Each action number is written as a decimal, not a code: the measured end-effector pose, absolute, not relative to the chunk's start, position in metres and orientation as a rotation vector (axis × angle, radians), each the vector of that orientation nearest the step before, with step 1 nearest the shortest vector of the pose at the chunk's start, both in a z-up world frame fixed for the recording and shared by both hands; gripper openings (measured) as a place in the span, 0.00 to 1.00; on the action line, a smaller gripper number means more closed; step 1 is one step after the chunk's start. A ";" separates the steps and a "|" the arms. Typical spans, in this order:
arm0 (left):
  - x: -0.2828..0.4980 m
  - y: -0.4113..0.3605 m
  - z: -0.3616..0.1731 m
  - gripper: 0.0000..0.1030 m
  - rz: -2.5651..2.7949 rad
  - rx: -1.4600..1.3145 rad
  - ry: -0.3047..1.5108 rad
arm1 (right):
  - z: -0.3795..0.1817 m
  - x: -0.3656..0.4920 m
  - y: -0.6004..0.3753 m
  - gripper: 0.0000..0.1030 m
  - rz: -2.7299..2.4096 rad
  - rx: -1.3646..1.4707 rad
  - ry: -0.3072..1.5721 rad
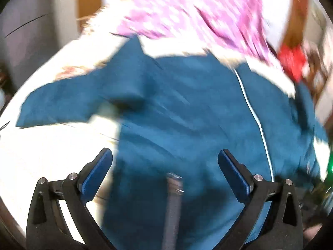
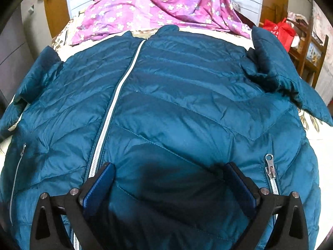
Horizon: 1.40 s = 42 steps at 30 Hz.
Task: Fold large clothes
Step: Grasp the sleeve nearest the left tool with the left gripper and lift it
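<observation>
A teal quilted puffer jacket (image 2: 177, 104) lies front-up on the bed, its white zipper (image 2: 112, 108) closed, both sleeves spread out to the sides. My right gripper (image 2: 169, 168) is open and empty, low over the jacket's lower front beside a pocket zipper pull (image 2: 269, 166). In the blurred left wrist view the jacket (image 1: 187, 114) fills the middle, one sleeve (image 1: 68, 102) reaching left. My left gripper (image 1: 165, 156) is open and empty over the jacket's left side edge.
A purple flowered cloth (image 2: 158, 6) lies at the head of the bed, beyond the collar. The pale patterned bedsheet (image 1: 52, 150) shows left of the jacket. A red bag (image 2: 278, 31) and a wooden shelf (image 2: 308, 48) stand at the right.
</observation>
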State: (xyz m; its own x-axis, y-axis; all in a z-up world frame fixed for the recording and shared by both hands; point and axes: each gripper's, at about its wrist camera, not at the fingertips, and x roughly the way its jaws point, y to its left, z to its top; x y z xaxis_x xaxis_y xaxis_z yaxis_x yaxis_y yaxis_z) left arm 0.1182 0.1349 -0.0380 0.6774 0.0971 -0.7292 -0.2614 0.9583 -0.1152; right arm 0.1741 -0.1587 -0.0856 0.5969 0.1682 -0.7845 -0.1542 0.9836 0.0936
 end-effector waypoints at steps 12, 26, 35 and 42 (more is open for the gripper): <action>0.125 0.434 -0.053 0.99 0.651 -0.312 0.901 | -0.085 0.173 -0.158 1.00 0.181 0.000 0.913; 0.167 0.458 -0.107 0.69 0.534 -0.322 0.951 | -0.084 0.175 -0.156 1.00 0.179 -0.004 0.916; 0.161 0.401 -0.010 0.08 0.416 -0.291 0.704 | -0.079 0.171 -0.162 1.00 0.188 0.013 0.920; 0.183 0.254 0.098 0.08 0.002 -0.272 0.534 | -0.073 0.149 -0.192 1.00 0.147 0.057 0.913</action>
State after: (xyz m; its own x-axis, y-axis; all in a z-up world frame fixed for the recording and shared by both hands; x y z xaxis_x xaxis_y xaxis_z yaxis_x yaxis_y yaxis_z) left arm 0.1833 0.2544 0.0980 0.8615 -0.0683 -0.5032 -0.0729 0.9640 -0.2557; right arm 0.1489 -0.1922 -0.0727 0.6025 0.1506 -0.7838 -0.1023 0.9885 0.1113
